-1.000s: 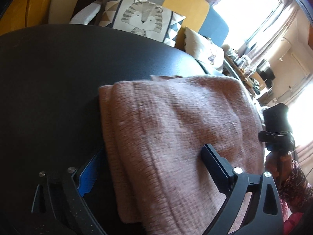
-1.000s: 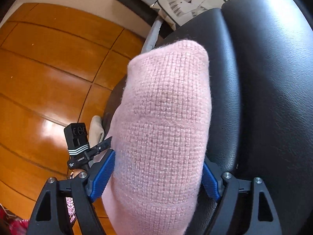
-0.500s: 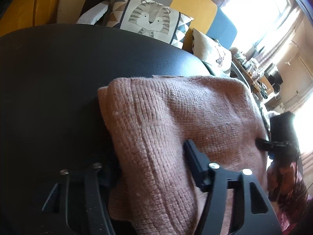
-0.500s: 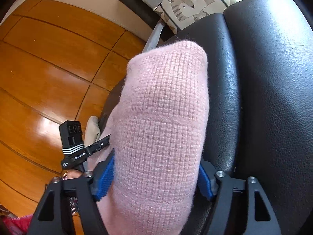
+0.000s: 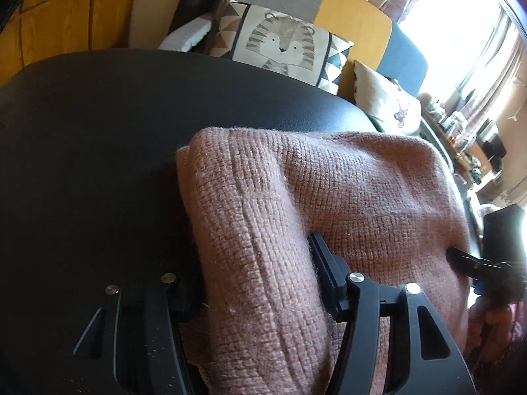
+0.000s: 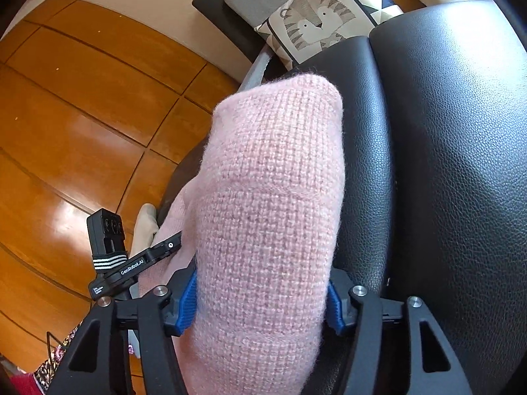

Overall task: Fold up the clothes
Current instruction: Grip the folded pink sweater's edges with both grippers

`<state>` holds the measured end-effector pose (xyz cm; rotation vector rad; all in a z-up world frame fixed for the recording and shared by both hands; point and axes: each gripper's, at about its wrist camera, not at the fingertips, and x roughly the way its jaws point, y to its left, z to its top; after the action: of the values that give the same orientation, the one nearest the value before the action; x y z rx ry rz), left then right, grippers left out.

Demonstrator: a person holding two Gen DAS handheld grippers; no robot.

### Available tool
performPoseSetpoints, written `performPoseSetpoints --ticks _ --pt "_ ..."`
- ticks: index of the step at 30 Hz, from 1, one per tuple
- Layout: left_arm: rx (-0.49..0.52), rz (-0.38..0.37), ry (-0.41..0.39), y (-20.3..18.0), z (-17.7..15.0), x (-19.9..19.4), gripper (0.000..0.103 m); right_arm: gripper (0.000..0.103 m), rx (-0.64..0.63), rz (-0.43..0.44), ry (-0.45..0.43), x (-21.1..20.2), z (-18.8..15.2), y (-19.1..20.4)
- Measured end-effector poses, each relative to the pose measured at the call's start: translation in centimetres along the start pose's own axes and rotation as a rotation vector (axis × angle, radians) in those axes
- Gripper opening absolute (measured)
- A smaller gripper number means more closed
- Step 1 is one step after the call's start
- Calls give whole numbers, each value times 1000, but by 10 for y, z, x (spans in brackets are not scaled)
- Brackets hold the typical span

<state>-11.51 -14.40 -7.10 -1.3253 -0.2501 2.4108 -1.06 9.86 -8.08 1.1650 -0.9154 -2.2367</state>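
A folded pink knitted sweater (image 5: 346,197) lies on a black leather seat (image 5: 98,148). In the left wrist view my left gripper (image 5: 257,293) is shut on the thick rolled fold at the sweater's left edge, the knit bulging up between its black fingers (image 5: 326,279). In the right wrist view the same sweater (image 6: 273,197) runs lengthways away from me near the seat's (image 6: 461,164) left edge. My right gripper (image 6: 260,306) is shut on its near end, and its blue pads (image 6: 187,299) press into both sides.
A tiger-print cushion (image 5: 280,42) and other cushions sit beyond the seat. Wooden floor (image 6: 82,115) lies left of the seat edge. The other gripper's camera block (image 6: 105,230) and a hand (image 5: 487,316) show at the sides.
The left jaws have narrowed from wide open to clamped on the sweater's left fold, bunching it. The right jaws have also squeezed in a little on the near end.
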Motion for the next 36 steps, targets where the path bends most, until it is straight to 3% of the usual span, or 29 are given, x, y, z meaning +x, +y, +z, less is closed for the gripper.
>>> performPoseSetpoints --ticks 19,31,36 --pt "98 186 -90 -22 -10 0 59 61 -29 1 -9 16 7 -5" --pt "122 212 -122 -22 -14 -2 59 60 -29 -88 -28 29 18 2" --pt "187 236 -178 -34 -18 -15 37 58 -40 -176 -39 31 24 17"
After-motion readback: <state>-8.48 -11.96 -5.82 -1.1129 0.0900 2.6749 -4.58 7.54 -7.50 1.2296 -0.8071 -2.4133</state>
